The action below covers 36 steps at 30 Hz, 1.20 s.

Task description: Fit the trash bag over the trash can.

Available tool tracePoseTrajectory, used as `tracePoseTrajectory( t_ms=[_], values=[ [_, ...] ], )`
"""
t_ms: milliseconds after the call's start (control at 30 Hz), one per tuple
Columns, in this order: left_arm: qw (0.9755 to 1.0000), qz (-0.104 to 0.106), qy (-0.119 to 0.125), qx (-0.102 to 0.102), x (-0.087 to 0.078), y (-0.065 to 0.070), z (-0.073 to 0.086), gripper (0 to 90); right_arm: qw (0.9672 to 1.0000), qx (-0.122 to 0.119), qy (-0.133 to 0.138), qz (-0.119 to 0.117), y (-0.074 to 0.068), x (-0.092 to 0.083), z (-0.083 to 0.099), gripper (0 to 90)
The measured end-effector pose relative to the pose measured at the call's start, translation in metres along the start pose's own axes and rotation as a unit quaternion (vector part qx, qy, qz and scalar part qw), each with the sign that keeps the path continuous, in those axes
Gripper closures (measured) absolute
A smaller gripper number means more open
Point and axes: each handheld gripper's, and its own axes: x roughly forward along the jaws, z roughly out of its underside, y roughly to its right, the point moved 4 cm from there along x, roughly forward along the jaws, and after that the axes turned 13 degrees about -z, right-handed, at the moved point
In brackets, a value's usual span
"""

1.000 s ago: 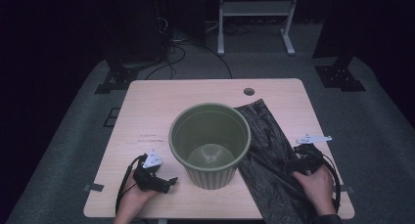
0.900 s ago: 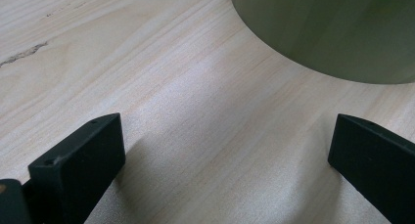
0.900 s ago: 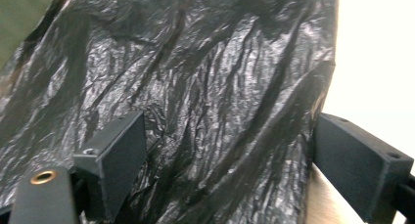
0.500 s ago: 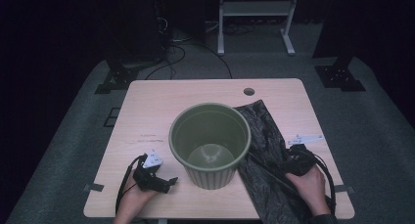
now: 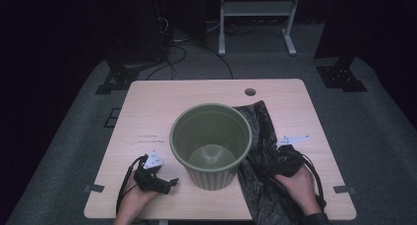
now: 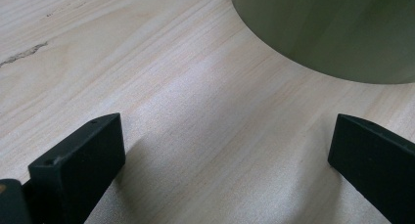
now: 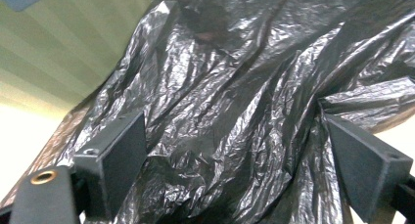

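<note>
An empty olive-green ribbed bin (image 5: 210, 144) stands upright in the middle of the wooden table (image 5: 162, 107). A crumpled black plastic bag (image 5: 260, 131) lies flat to its right, one edge against the bin and the near end hanging over the table's front edge. My right gripper (image 5: 275, 167) rests on the bag beside the bin. In the right gripper view it (image 7: 235, 126) stands open, with bag (image 7: 235, 62) folds between the jaws and the bin's wall (image 7: 63, 48) at upper left. My left gripper (image 5: 169, 182) lies open on bare wood (image 6: 227, 131) left of the bin (image 6: 333, 33).
A round cable hole (image 5: 250, 92) sits near the table's far edge. Behind the table are a white metal stand (image 5: 255, 9), floor cables (image 5: 196, 43) and black stand feet (image 5: 344, 75). Grey tape tabs (image 5: 93, 188) mark the table's front corners.
My right hand has slid left across the bag toward the bin. The left hand, the bin and the bag have kept their places.
</note>
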Motion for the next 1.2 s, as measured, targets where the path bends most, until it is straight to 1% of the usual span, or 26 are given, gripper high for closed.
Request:
tracePoseTrajectory(
  t_ms=[67,167,200,233,467,667,833,900,1033,1133,1200],
  values=[
    [1.0000,0.000,0.000,0.000,0.000,0.000,0.000,0.0,1.0000,-0.002,-0.004,-0.005,-0.003,0.004,-0.004,12.9],
    [1.0000,0.000,0.000,0.000,0.000,0.000,0.000,0.0,0.9999,-0.008,-0.002,-0.011,-0.008,0.009,-0.010,13.0],
    [1.0000,0.000,0.000,0.000,0.000,0.000,0.000,0.0,0.9999,-0.009,-0.003,-0.013,-0.010,0.014,-0.013,13.0],
    [1.0000,0.000,0.000,0.000,0.000,0.000,0.000,0.0,0.9999,-0.009,-0.003,-0.013,-0.010,0.014,-0.013,12.9],
    [1.0000,0.000,0.000,0.000,0.000,0.000,0.000,0.0,0.9998,-0.015,-0.004,-0.014,-0.014,0.030,-0.019,13.0],
    [1.0000,0.000,0.000,0.000,0.000,0.000,0.000,0.0,0.9996,-0.019,-0.003,-0.019,-0.020,0.036,-0.023,13.0],
    [1.0000,0.000,0.000,0.000,0.000,0.000,0.000,0.0,0.9996,-0.020,-0.003,-0.017,-0.022,0.042,-0.024,13.1],
    [1.0000,0.000,0.000,0.000,0.000,0.000,0.000,0.0,0.9997,-0.023,-0.004,-0.012,-0.024,0.044,-0.024,13.2],
    [1.0000,0.000,0.000,0.000,0.000,0.000,0.000,0.0,0.9994,-0.032,-0.007,0.005,-0.026,0.046,-0.025,15.1],
    [1.0000,0.000,0.000,0.000,0.000,0.000,0.000,0.0,0.9986,-0.046,-0.013,0.025,-0.029,0.048,-0.024,17.0],
    [1.0000,0.000,0.000,0.000,0.000,0.000,0.000,0.0,0.9980,-0.052,-0.014,0.033,-0.030,0.049,-0.023,17.2]
  ],
)
